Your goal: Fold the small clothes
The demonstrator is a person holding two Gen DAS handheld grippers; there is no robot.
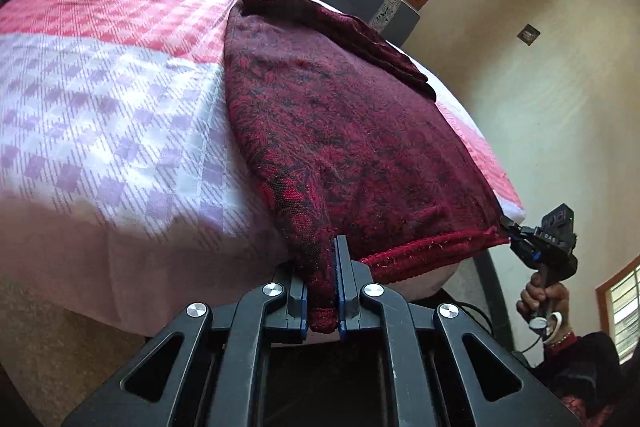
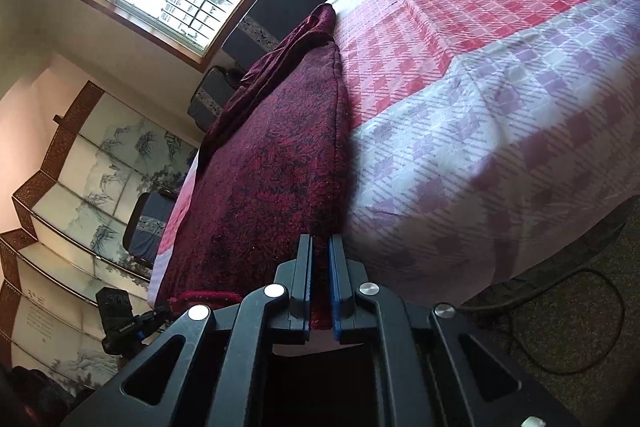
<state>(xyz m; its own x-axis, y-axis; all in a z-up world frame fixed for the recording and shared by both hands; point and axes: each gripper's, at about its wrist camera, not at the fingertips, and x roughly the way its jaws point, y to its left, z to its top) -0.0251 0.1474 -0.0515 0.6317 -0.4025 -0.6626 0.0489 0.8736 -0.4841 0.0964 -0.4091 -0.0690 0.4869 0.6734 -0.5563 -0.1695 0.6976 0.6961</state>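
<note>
While the checked bedcover (image 1: 100, 115) fills the left of the left wrist view, woven in lilac and white squares nearer the camera and in pink ones further back, a dark red garment (image 1: 340, 131) is seen laid flat upon it toward the right. The cloth is a coarse knit, mottled with black in a leaf-like pattern, and a ribbed red hem (image 1: 432, 251) runs along its near edge at the edge of the bed. A narrower strip of plainer maroon fabric (possibly a sleeve) is folded across its far end. The near left corner of the garment is bunched into a thick roll and is clamped between the blue-padded fingers of the left gripper (image 1: 333, 247), whose black jaws are drawn close on it. Further right, the opposite corner of the hem is met by the right gripper (image 1: 507, 225), whose handle is held in a hand (image 1: 540, 301).

From the right wrist view, the left gripper (image 2: 162, 311) is glimpsed low on the left, at the hem. The garment (image 2: 272, 163) stretches away in a long tapering shape, and its near corner is pinched between the pads of the right gripper (image 2: 320, 245), the jaws pressed together on the knit. To the right, the bedcover (image 2: 500, 99) slopes off toward a speckled floor (image 2: 560, 327).
</note>
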